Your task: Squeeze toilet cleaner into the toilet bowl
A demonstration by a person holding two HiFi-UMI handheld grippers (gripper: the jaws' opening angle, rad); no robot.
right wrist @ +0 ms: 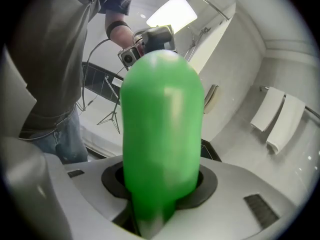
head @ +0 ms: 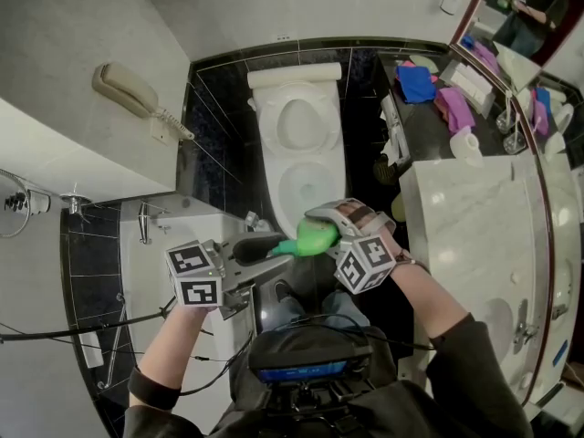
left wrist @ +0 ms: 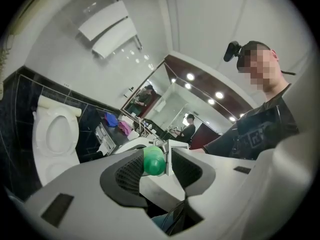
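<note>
1. The left claw [head: 276, 253] reaches in level from the left. Its jaws stand narrow around the green cap [left wrist: 154, 160], and the pads seem to press on it from both sides
2. The toilet cleaner bottle [head: 315, 238] is up in the air between the two claws, lying roughly level with its cap end pointing left. From the head view it sits over the near rim of the toilet bowl [head: 283, 181], whose seat is raised, and it is not yet tipped towards the water
3. The right claw [right wrist: 160, 184] is clamped on the bottle's body, which fills the gap between its pads
4. To the right stands the marble desk [head: 474, 217] with the basin, well apart from the work
5. By my reading the step in hand is getting the cap open, so no squeezing has begun. Next, the left claw needs to finish loosening the cap and move clear, then the right claw must turn the nozzle down over the bowl and squeeze
6. Only the head view shows the bottle and the bowl together. Only the left gripper view shows the cap between the pads. The right gripper view alone shows the grip on the body, and white towels [right wrist: 277, 116] on the wall
</note>
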